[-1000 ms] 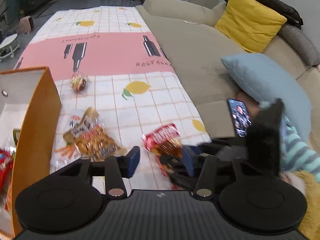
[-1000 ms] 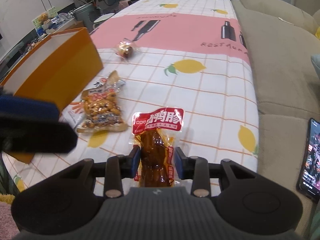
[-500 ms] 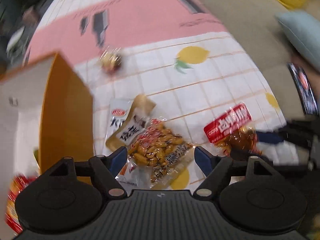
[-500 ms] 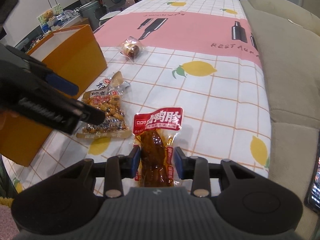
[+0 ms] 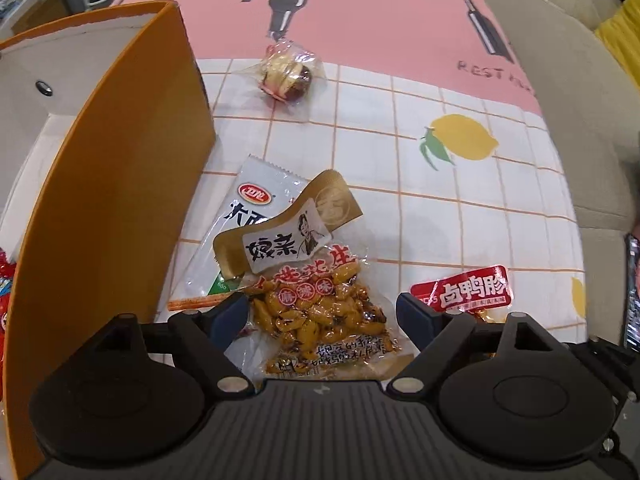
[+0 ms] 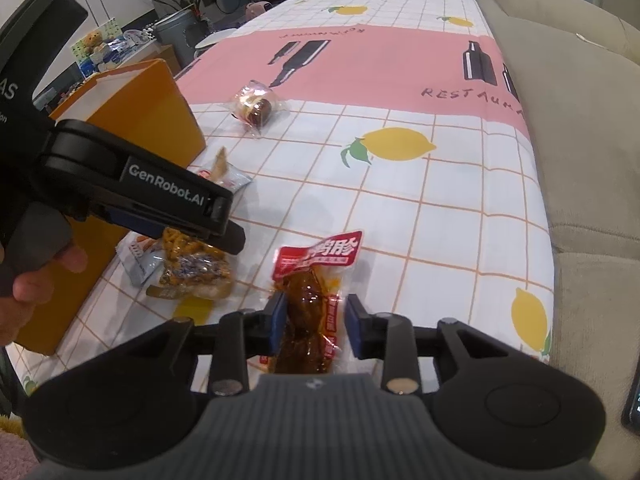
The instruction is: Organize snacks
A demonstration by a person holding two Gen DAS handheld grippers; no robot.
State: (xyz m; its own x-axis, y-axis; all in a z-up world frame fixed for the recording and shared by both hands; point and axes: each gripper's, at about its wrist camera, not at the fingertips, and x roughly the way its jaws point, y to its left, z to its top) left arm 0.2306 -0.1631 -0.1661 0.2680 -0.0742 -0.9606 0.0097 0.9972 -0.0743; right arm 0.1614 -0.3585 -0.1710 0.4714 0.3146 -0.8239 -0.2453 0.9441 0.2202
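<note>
Pink-and-white checked cloth [image 5: 400, 168] with lemon and bottle prints covers the table under both grippers; a beige sofa [image 6: 592, 168] runs along its right edge.

Orange box [image 5: 104, 216], white inside, stands open-topped just left of the left gripper [image 5: 322, 318]. A red packet [image 5: 6, 288] shows at the frame's left edge, by the box wall; whether it lies inside the box is hard to tell.

Left gripper: points steeply down over the peanut bag [image 5: 320, 312]. Jaws have just been opening and now stand wide, one blue pad either side of the bag, neither clearly pressing it. Bag lies flat on the cloth between them. From the right wrist view the same gripper [image 6: 224, 236] hangs above the bag [image 6: 192, 272], a hand [image 6: 28, 288] on its grip.

A white sachet [image 5: 244, 220] lies ahead-left of the left gripper, partly under the peanut bag's gold header, near the box.

Right gripper [image 6: 314, 322]: jaws narrow, closed on the lower end of the duck pack [image 6: 308, 292], brown meat in clear film with a red header. Left pad touches the meat; the right pad meets the film edge. Pack's header sticks out ahead, over the cloth. In the left wrist view this pack [image 5: 460, 292] sits just right of the left gripper.

Small wrapped sweet [image 5: 286, 76], gold and dark red in clear film, lies well ahead of both grippers at the pink band's edge.
</note>
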